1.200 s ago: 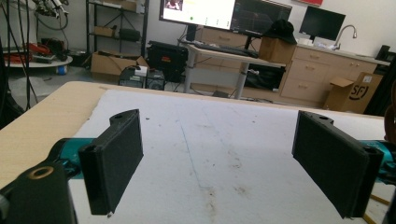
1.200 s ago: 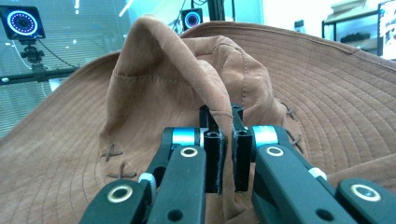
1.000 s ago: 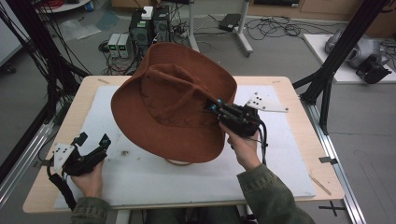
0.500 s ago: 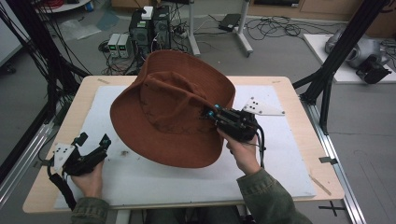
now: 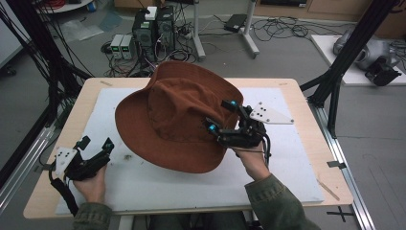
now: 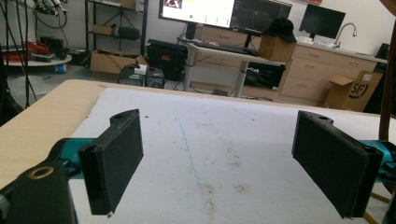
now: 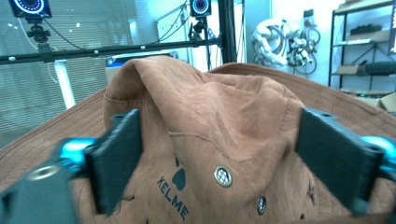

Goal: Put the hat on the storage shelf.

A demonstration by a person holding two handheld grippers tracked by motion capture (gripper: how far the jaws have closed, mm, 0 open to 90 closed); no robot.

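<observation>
While the brown hat (image 5: 174, 120) sits mid-table on the white mat (image 5: 143, 179), the right gripper (image 5: 221, 117) has just been opening, jaws spread around its crown without pressing; the release looks done, so backing away comes next; the left gripper (image 5: 95, 143) rests released, apart.

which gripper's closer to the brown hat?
Right. The right gripper is at the brown hat, jaws open around its crown. The left gripper sits open on the table, apart from the brim.

Dim, even indoor light; soft shadows, slight blur.
</observation>
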